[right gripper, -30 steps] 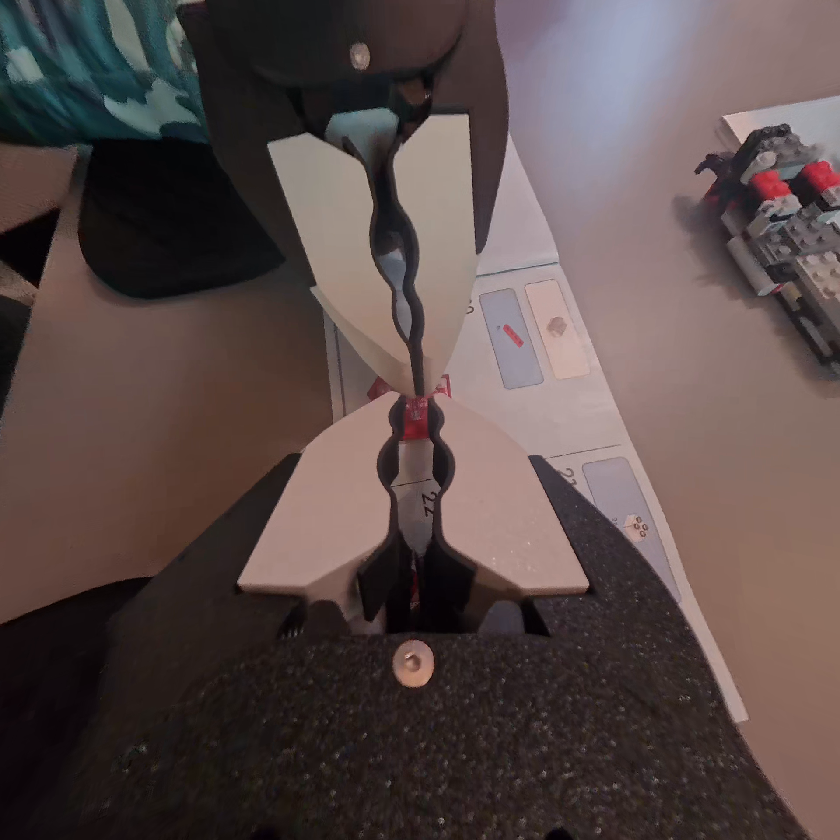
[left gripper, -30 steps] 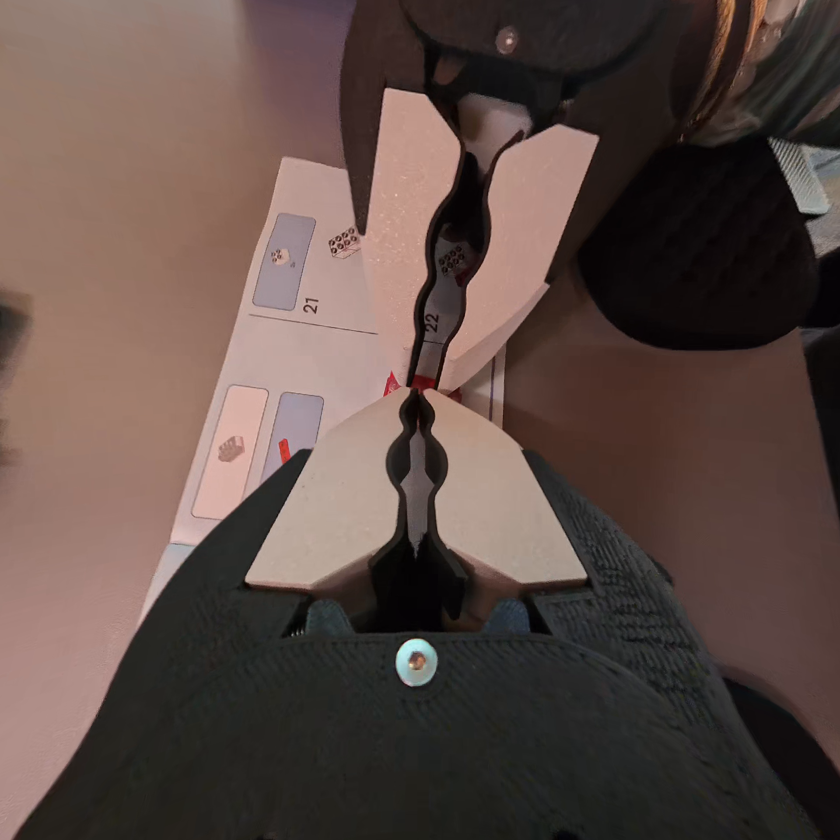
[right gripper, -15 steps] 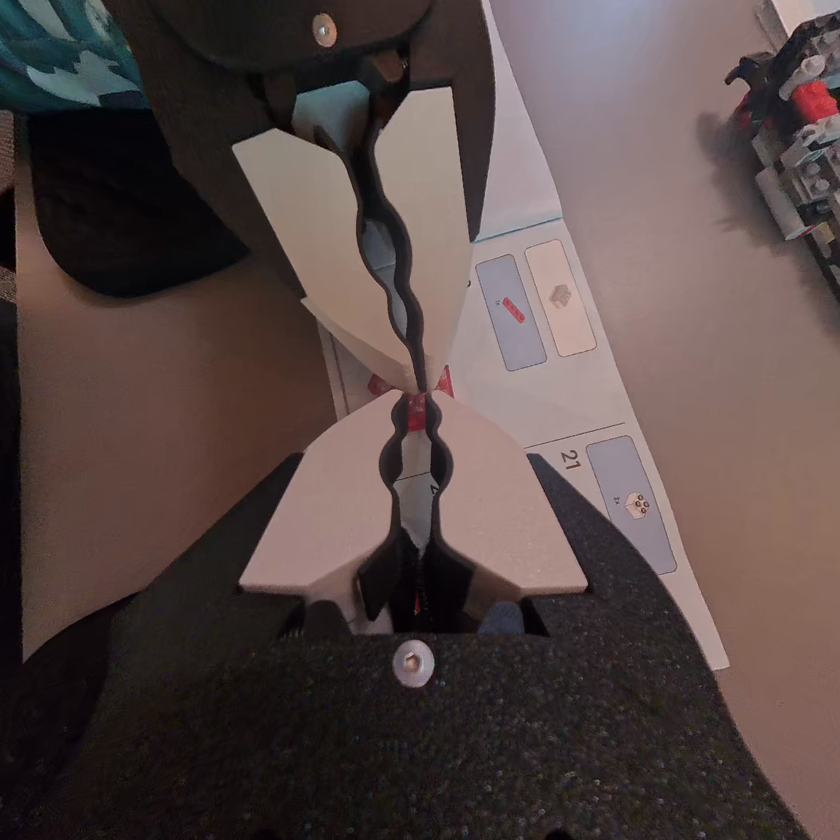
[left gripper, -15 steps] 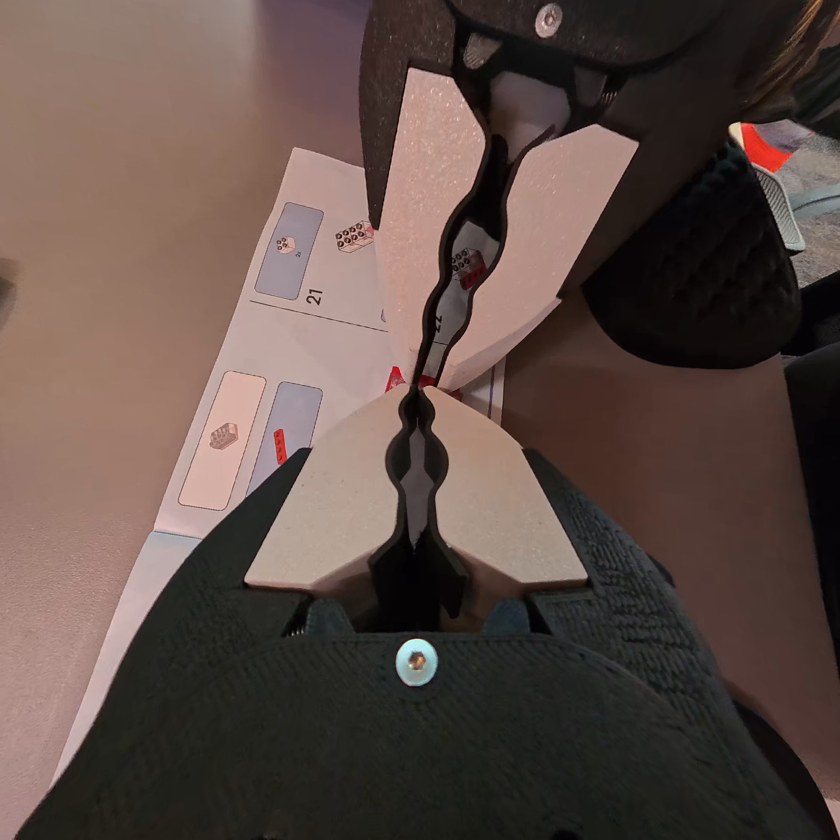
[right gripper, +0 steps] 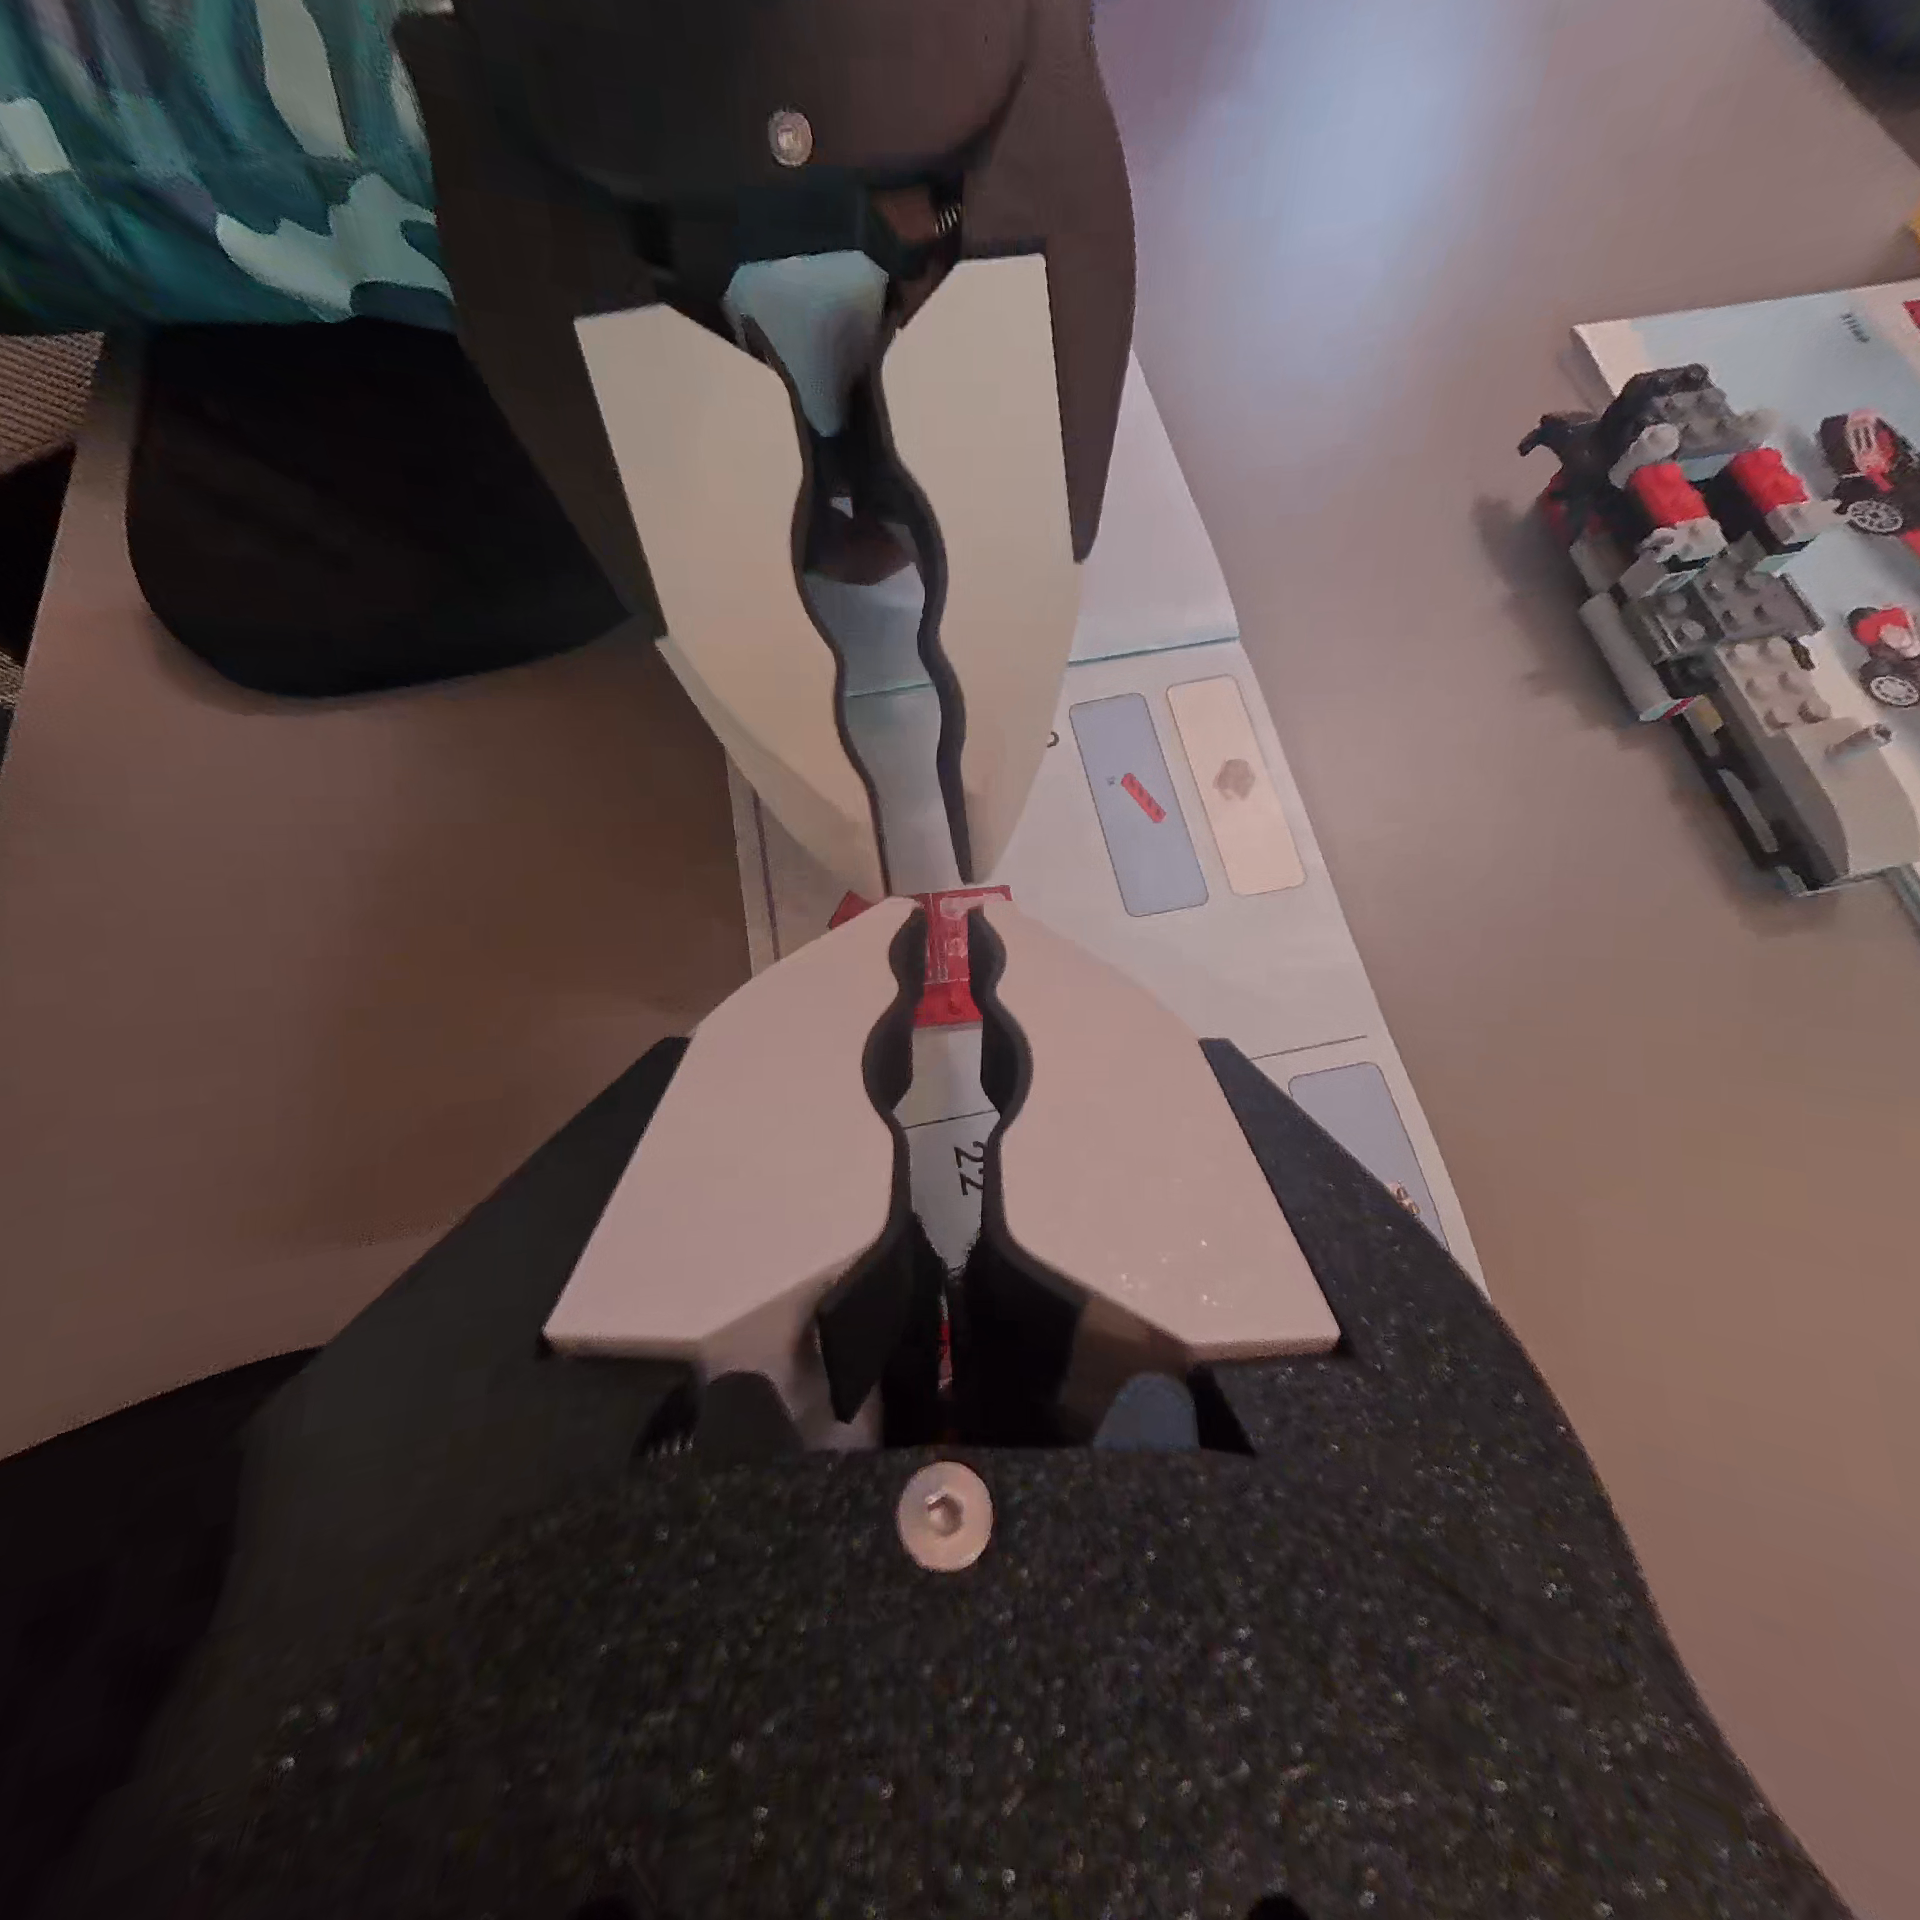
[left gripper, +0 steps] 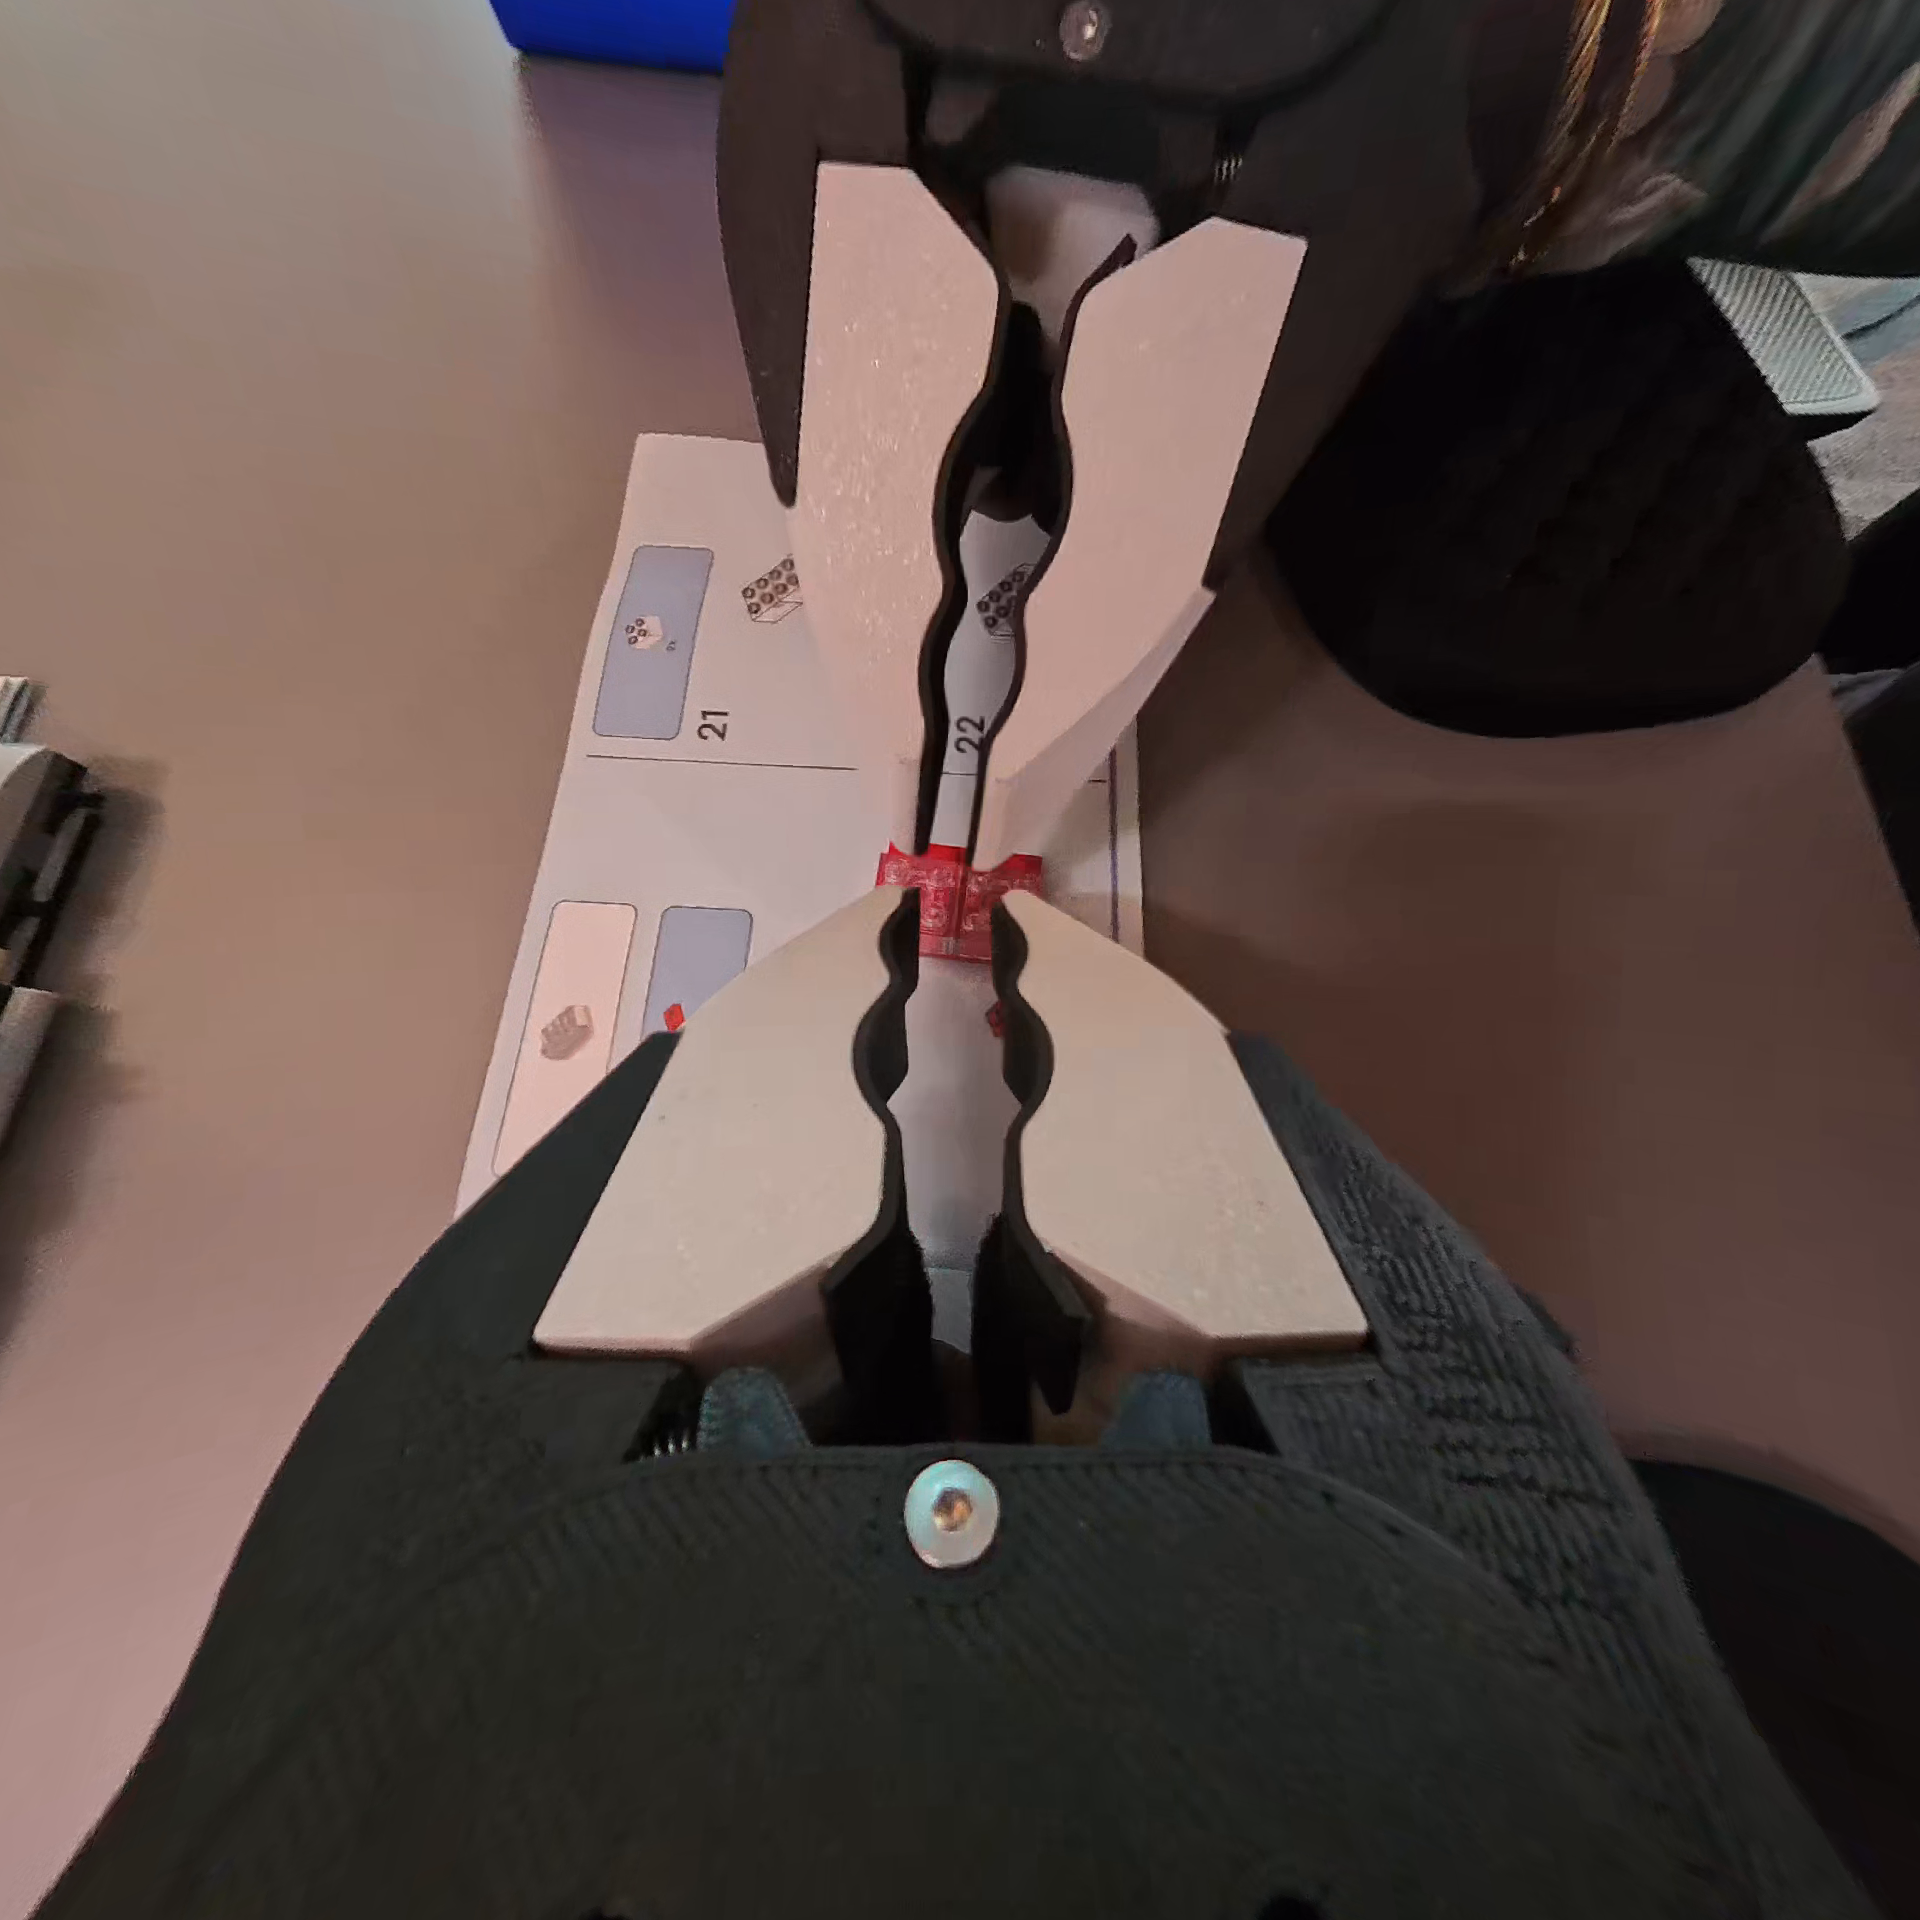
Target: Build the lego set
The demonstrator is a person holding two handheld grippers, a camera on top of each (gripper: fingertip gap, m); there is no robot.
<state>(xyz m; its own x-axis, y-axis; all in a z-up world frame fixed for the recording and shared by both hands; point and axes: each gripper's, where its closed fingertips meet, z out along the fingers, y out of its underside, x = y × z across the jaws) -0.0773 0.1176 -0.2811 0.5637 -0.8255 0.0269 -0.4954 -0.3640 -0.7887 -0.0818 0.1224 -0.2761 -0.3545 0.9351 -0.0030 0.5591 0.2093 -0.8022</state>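
Observation:
Two small red lego pieces [left gripper: 951, 914] are pressed together in a T shape above the open instruction booklet [left gripper: 665, 831]. My left gripper [left gripper: 951, 930] is shut on the stem of the T in the left wrist view. My right gripper [left gripper: 951, 831] comes in from the top of that view, its tips on the crossbar. In the right wrist view my right gripper [right gripper: 948, 966] is shut on a red piece [right gripper: 945, 971], and my left gripper [right gripper: 925, 878] meets it tip to tip from above. How the pieces join is hidden by the fingers.
A part-built grey, black and red lego model [right gripper: 1745, 644] lies on another booklet [right gripper: 1683, 343] to the right. Its grey edge also shows in the left wrist view [left gripper: 21, 831]. A blue bin [left gripper: 613, 31] stands far off. A black seat [left gripper: 1558, 540] and a person's clothing are beyond the table edge. The grippers are tip to tip, or close to it. Both grippers' tips are roughly 15 cm from the black seat [left gripper: 1558, 540].
The red pieces show more between the fingertips now. The jaws of both grippers stand slightly wider around them. The grippers stay tip to tip over the booklet.

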